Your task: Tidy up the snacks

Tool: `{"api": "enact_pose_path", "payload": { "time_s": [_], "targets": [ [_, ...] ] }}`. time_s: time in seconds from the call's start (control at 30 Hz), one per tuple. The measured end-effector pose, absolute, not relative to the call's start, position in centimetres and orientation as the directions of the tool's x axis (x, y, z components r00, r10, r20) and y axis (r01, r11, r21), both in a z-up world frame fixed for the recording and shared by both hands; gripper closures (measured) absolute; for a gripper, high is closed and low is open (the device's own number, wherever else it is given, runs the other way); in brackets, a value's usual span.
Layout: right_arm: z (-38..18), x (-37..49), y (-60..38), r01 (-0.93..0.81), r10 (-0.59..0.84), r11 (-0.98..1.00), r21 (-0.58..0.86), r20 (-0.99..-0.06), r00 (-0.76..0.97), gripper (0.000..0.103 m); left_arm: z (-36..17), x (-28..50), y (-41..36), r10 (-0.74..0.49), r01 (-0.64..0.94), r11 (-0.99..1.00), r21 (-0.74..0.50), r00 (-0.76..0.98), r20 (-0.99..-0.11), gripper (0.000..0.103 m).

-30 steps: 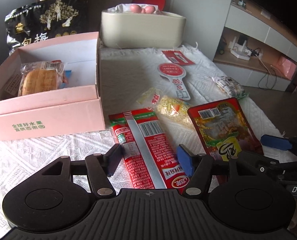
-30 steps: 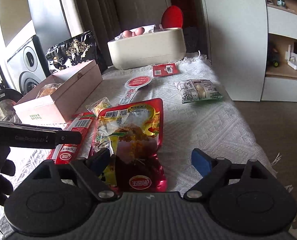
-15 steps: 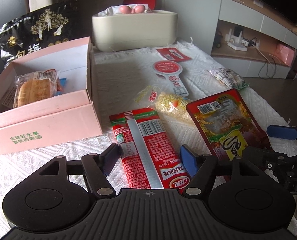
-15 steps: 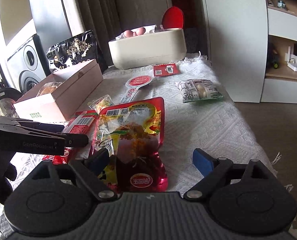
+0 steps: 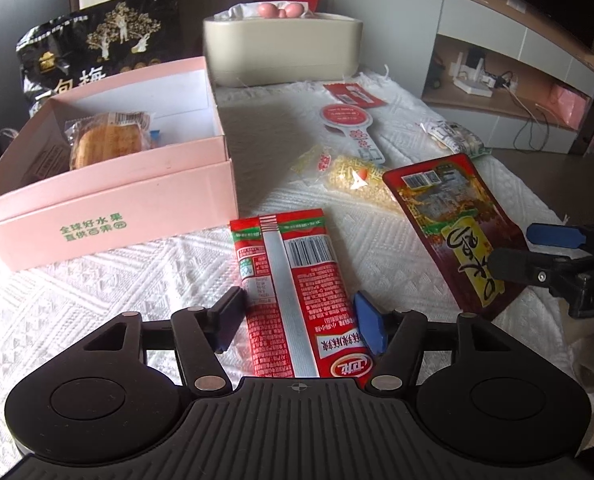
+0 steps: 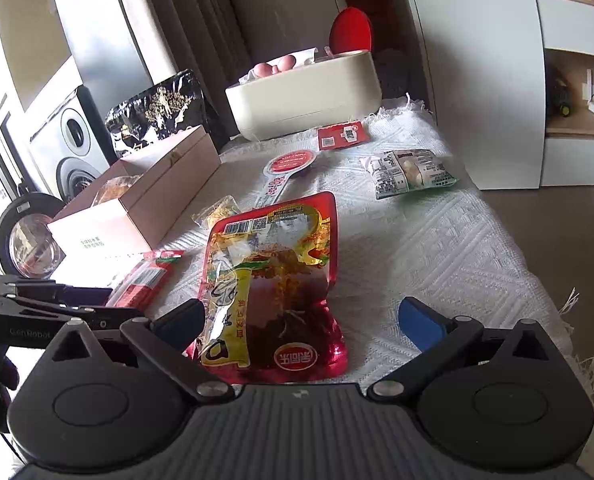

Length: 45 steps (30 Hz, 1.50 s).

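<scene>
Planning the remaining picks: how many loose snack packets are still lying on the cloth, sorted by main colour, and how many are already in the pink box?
Red: 4 (long packet, large pouch, paddle-shaped pack, small flat packet)
Yellow: 1 (noodle snack)
White-green: 1 (wrapped snack)
In the pink box: 1 (wrapped cake)
Total: 7

Daylight from left; sharp; fisheye-bent edges.

White woven tablecloth (image 5: 97, 280) under claw, speaker (image 6: 71, 140) far left, TV shelf w/ router (image 5: 473, 84) far right, red round thing (image 6: 351, 30) at back.
</scene>
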State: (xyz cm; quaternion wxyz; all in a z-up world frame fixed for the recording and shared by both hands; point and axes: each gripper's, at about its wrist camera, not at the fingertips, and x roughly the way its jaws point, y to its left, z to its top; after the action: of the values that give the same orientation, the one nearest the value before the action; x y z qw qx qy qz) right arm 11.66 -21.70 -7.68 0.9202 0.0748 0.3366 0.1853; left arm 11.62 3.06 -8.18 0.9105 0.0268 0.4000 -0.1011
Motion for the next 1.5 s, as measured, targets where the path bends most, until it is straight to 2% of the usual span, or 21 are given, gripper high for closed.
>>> {"api": "enact_pose_path", "payload": {
  "time_s": [0.07,0.13,0.2,0.23,0.27,0.33,0.53,0.67,0.8,0.93,1.0,1.07,1.3,1.5],
  "targets": [
    [-7.6,11.7,-21.3,-0.294,0.377,0.926,0.237,-0.612,0.695,0.000,-8.6,12.0,2.2,-0.161,0.227,0.974,-0.009,0.664,-0.730,0.016],
    [-7.5,11.8,-21.3,-0.304,0.380,0.924,0.231,-0.623,0.684,0.000,-8.8,12.0,1.7,-0.160,0.230,0.973,-0.003,0.666,-0.728,0.012],
    [-7.5,11.8,-21.5,-0.325,0.393,0.918,0.227,-0.627,0.672,0.000,-8.8,11.8,1.8,-0.162,0.226,0.974,-0.007,0.674,-0.721,0.013],
    [-7.5,11.8,-21.3,-0.355,0.395,0.914,0.197,-0.638,0.661,0.000,-8.8,11.5,2.1,-0.161,0.224,0.975,-0.007,0.680,-0.715,0.021],
    [-7.4,11.9,-20.9,-0.385,0.390,0.909,0.160,-0.654,0.649,0.000,-8.6,11.2,2.5,-0.153,0.210,0.978,-0.007,0.691,-0.707,0.038],
    [-7.0,12.2,-20.0,-0.407,0.366,0.907,0.105,-0.674,0.642,0.002,-8.3,10.5,3.8,-0.181,0.199,0.978,-0.057,0.689,-0.702,0.041],
    [-3.1,15.7,-18.1,-0.384,0.357,0.919,0.091,-0.606,0.711,0.003,-7.5,7.8,7.6,-0.187,0.135,0.982,-0.130,0.711,-0.678,0.043],
    [-2.2,22.2,-15.7,-0.362,0.347,0.925,0.117,-0.649,0.677,0.003,-6.5,6.4,9.9,-0.192,0.105,0.980,-0.170,0.734,-0.652,0.044],
    [-3.9,28.9,-13.4,-0.295,0.294,0.946,0.132,-0.732,0.615,0.015,-6.2,5.2,11.4,-0.212,0.108,0.974,-0.199,0.745,-0.633,0.044],
    [-6.0,31.8,-11.6,-0.273,0.216,0.960,0.060,-0.780,0.588,0.036,-6.3,4.6,13.2,-0.231,0.102,0.966,-0.236,0.751,-0.619,0.044],
    [-5.7,31.4,-10.7,-0.311,0.187,0.950,-0.010,-0.779,0.598,0.054,-6.4,4.3,14.0,-0.242,0.098,0.961,-0.258,0.753,-0.612,0.044],
    [-4.8,30.5,-10.5,-0.343,0.202,0.939,-0.015,-0.786,0.585,0.081,-6.6,4.0,14.6,-0.256,0.104,0.956,-0.274,0.750,-0.610,0.044],
    [1.4,23.8,-11.6,-0.438,0.303,0.899,0.013,-0.740,0.601,0.080,-7.2,2.6,15.4,-0.296,0.133,0.945,-0.298,0.734,-0.611,0.044],
    [2.6,15.8,-10.5,-0.570,0.411,0.819,0.062,-0.757,0.508,0.080,-5.6,1.5,15.9,-0.302,0.145,0.942,-0.303,0.761,-0.574,0.044]
  ]
}}
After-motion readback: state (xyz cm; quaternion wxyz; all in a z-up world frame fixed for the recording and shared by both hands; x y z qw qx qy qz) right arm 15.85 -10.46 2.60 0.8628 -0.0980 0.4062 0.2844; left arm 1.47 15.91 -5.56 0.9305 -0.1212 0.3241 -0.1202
